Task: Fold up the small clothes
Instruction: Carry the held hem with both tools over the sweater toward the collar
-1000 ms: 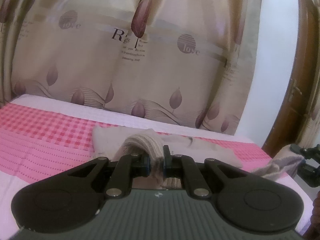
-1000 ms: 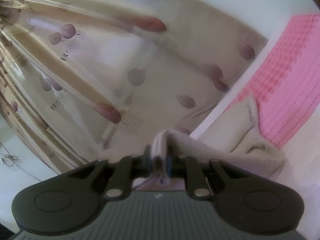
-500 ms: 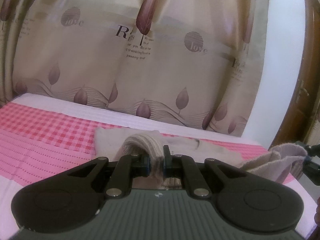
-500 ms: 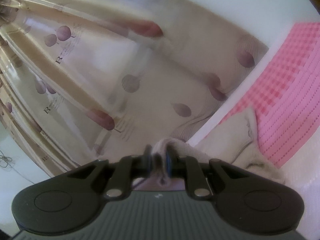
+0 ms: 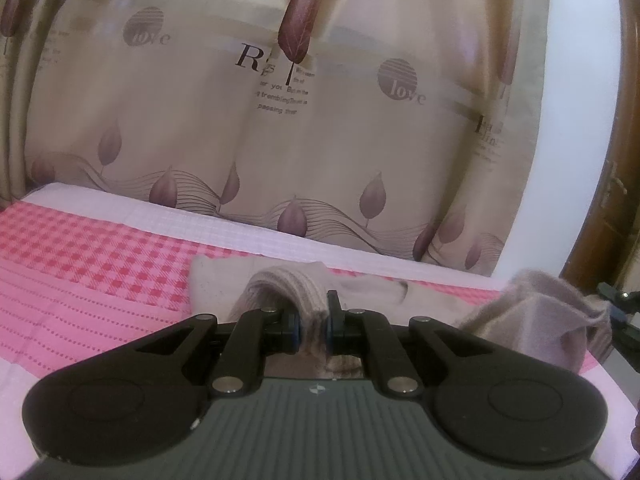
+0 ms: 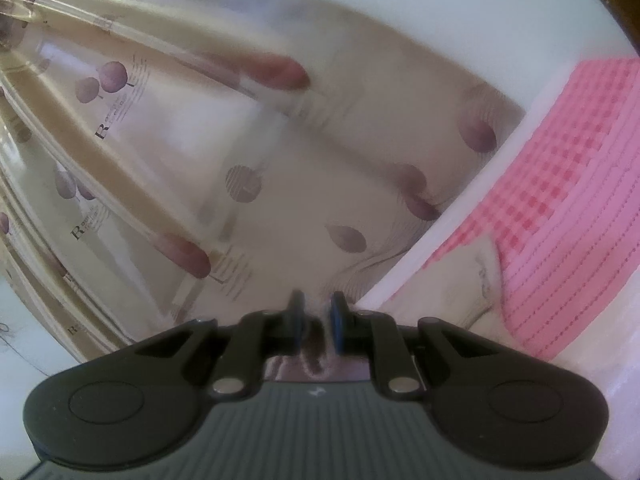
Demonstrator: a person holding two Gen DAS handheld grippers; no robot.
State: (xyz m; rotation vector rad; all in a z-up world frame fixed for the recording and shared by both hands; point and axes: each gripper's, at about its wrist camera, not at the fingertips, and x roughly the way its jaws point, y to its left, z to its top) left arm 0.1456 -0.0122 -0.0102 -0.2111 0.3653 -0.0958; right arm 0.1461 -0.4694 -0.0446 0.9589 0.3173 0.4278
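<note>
- The left gripper [image 5: 312, 326] is clamped on a ribbed hem of a beige knit garment [image 5: 372, 300], the cloth bunched into a hump between its two black fingers [image 5: 333, 312].
- The garment lies on a bed [image 5: 100, 264] covered in a pink checked sheet, its flat part spread just beyond the left gripper, toward the far edge of the bed.
- A second corner of the same beige garment is lifted off the bed at the right side of the left wrist view, raised in a loose peak where it meets the dark tip of the right gripper [image 5: 618, 312].
- In the right wrist view, the right gripper [image 6: 318, 324] has its jaws drawn nearly together with a thin strip of pale cloth pinched between the blue-edged pads; the frame is blurred, but the cloth shows in the narrow gap.
- From that view the rest of the garment [image 6: 460, 292] trails to the right of the gripper onto the bed, lying against the pink sheet near the bed's white edge.
- A beige curtain [image 5: 280, 128] printed with mauve leaves and lettering hangs behind the bed, filling the background of both views.
- A white wall [image 5: 576, 120] stands right of the curtain, with a dark wooden door frame [image 5: 624, 184] beyond it, past the corner of the bed.
</note>
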